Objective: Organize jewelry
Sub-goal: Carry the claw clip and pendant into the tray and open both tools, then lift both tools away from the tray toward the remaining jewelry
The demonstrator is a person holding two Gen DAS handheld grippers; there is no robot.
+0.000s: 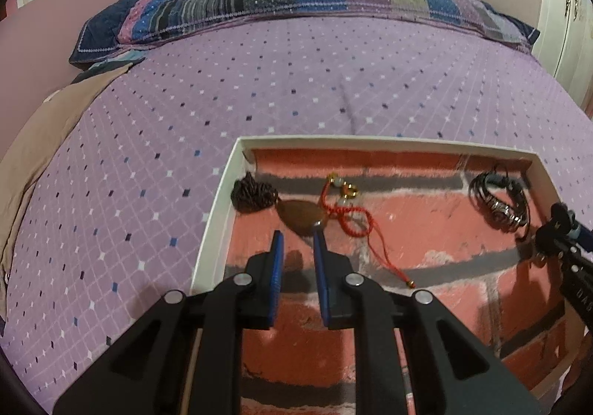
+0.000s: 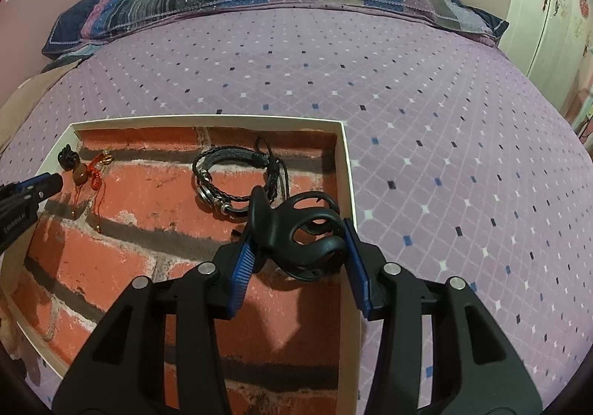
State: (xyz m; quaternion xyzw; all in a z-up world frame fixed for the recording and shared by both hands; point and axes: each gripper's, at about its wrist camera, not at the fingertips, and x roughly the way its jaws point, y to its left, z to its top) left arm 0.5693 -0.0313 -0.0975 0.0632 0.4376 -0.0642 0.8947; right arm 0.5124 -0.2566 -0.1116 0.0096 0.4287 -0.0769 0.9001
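While my right claw [image 2: 296, 248] clamps black openwork plastic clip [image 2: 302, 233] over brick-lined white tray [image 2: 346, 170], left claw [image 1: 298, 241] hovers nearly together, empty, above brown oval pendant [image 1: 300, 216]; next: set clip down beside black braided bracelet [image 2: 237, 178].

Left claw [image 1: 298, 235]: matte black moulded body with two forward fingers [image 1: 277, 248], each faced on its inner side with a ribbed blue pad. Four round silver pivot pins sit across the linkage, two on each side (the outer pair lower in the picture). Triangular cut-outs lighten the broad black side arms.

Right claw [image 2: 296, 229]: same construction, black frame, blue ridged pads, four silver pins and matching cut-outs. Seen from the opposite camera, each claw shows small pale lettering along its black side (too small to read) and a blue fingertip.
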